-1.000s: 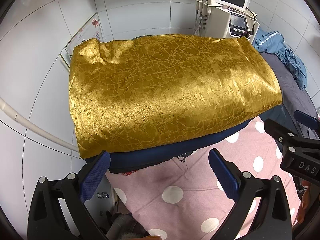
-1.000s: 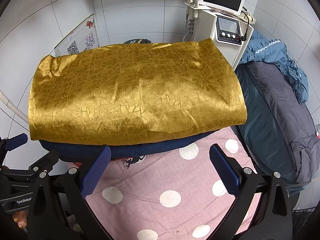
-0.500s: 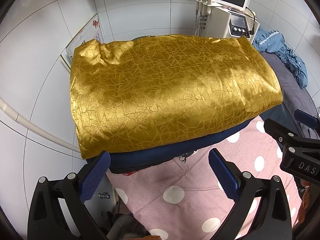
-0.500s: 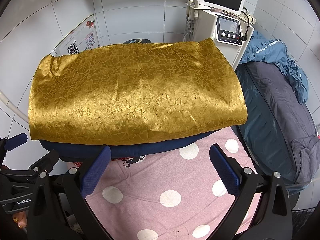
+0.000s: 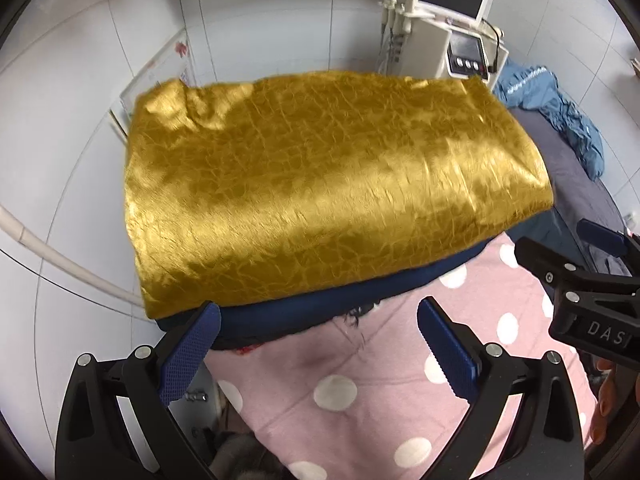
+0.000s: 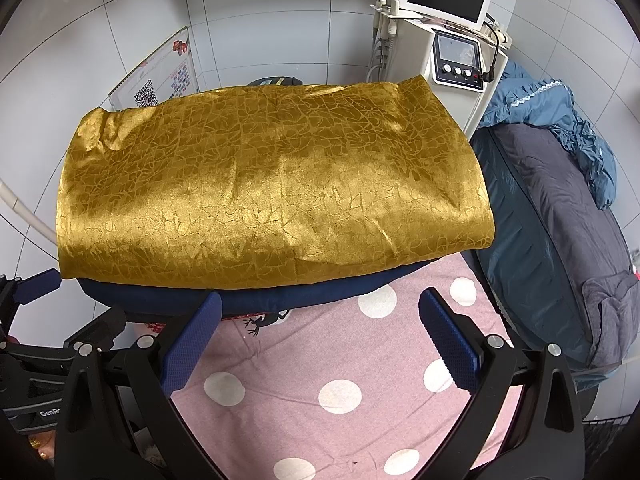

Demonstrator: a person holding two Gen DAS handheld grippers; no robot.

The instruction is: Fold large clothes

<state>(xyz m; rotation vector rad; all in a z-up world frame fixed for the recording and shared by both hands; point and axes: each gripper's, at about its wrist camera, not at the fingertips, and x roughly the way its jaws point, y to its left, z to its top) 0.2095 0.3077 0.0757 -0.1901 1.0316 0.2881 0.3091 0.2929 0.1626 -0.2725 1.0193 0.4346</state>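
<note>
Gold cloth (image 6: 272,192) is lying folded atop a navy garment (image 6: 304,298). Left gripper (image 5: 318,350) and right gripper (image 6: 320,336) are both hovering with jaws spread, gripping nothing.

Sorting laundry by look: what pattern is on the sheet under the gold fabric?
Pink sheet with white polka dots, clearest in the right wrist view.

Polka-dot pink sheet (image 6: 360,364) under folded clothes (image 6: 272,184)

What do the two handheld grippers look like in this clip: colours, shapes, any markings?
Both the left gripper and the right gripper have black angular frames with silver screw heads and two wide fingers faced with blue textured pads. White lettering shows on each body: "DAS" on the right one, "GenR" on the left. No cables or sleeves show.
</note>
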